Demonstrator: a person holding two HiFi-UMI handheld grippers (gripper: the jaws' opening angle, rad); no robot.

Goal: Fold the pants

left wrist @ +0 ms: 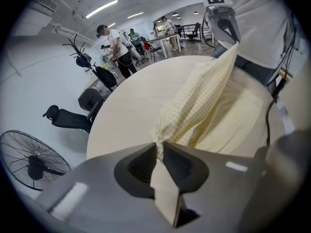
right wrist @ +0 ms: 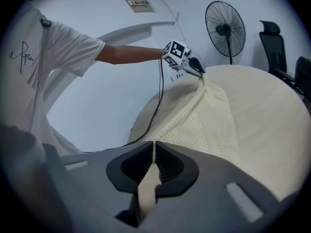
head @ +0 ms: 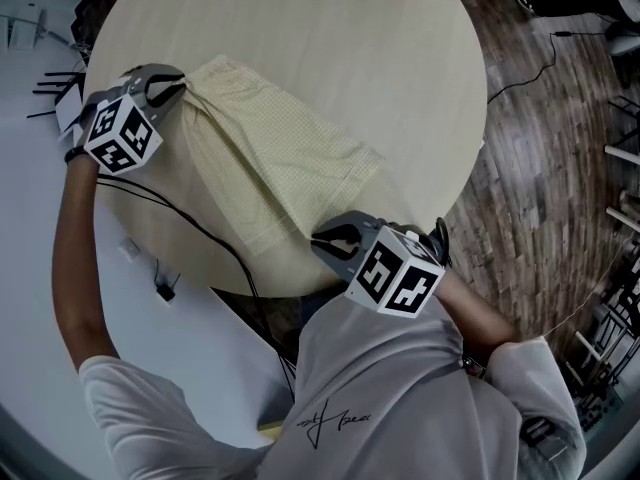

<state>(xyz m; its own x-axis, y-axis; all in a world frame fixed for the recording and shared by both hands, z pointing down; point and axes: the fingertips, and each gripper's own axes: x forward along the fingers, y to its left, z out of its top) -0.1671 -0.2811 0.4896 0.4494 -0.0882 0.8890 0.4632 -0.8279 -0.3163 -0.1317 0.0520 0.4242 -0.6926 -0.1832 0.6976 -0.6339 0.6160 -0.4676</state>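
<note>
Your left gripper [left wrist: 159,147] is squeezed tight on one end of the pale yellow checked pants [head: 280,158]. It sits at the far left edge of the round wooden table [head: 330,28]. Your right gripper [right wrist: 154,147] is squeezed tight on the other end, at the near edge of the table, close to your body. The pants lie on the table between the two grippers. A raised fold of cloth runs from one gripper to the other. The left cube [head: 122,133] and the right cube [head: 395,280] show black and white squares. Your white shirt [head: 400,368] has thin black handwriting [head: 335,423], too loopy to read. A small sign [right wrist: 137,1] hangs high on the wall, its words too tiny to read.
</note>
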